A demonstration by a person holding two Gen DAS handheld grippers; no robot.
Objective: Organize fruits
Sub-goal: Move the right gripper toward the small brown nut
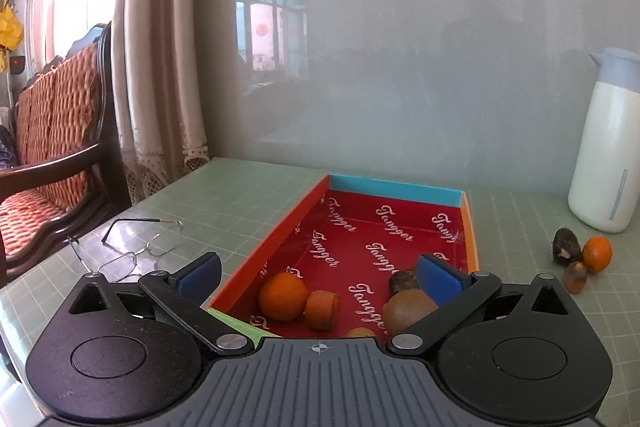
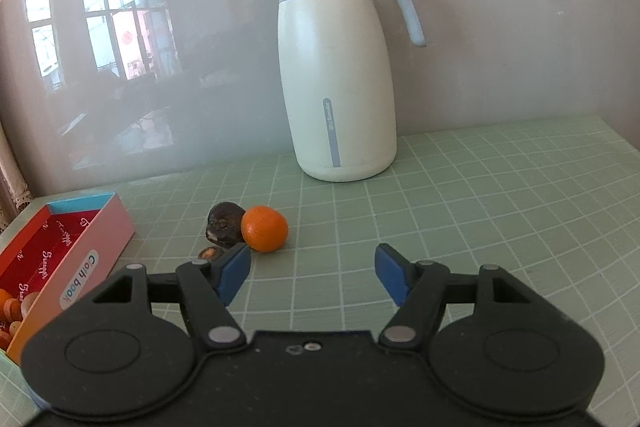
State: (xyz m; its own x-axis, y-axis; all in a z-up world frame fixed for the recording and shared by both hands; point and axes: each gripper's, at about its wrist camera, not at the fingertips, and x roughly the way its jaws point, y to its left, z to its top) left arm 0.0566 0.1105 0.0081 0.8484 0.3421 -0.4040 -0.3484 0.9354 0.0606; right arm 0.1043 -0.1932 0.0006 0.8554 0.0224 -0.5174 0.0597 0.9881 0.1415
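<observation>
Key relation: the loose fruit lies ahead and to the left of my right gripper point(image 2: 312, 273); the orange fruit point(image 2: 264, 228) sits just beyond my left blue pad point(image 2: 234, 273), outside the gap between the pads.
Nearer hand: the right, by my judgement. From my left gripper point(image 1: 320, 277) the same cluster is well off to the right, past the box wall.
Right gripper state: jaws spread wide, holding nothing.
Left gripper state: jaws spread wide, holding nothing, poised over the near end of the box point(image 1: 280, 227).
Loose cluster: orange fruit touching a dark wrinkled fruit point(image 2: 224, 227) on its left; a small brown piece point(image 2: 210, 253) just in front of the dark one, partly hidden by my finger.
Long axis: the orange fruit is close to round, so I see no preferred grip direction.
Appearance: orange fruit smooth and bright; dark one shrivelled with a pale patch.
Already boxed: an orange fruit point(image 1: 282, 297), an orange cylinder piece point(image 1: 322, 309), a brown fruit point(image 1: 408, 309), with others partly hidden.
Box position: left of the cluster, on the green grid mat point(image 2: 480, 207).
Nearby obstacle: a white jug point(image 2: 338, 75) stands behind the cluster, apart from it.
Next move, judged: shift my right gripper leftward to bracket the orange fruit.
</observation>
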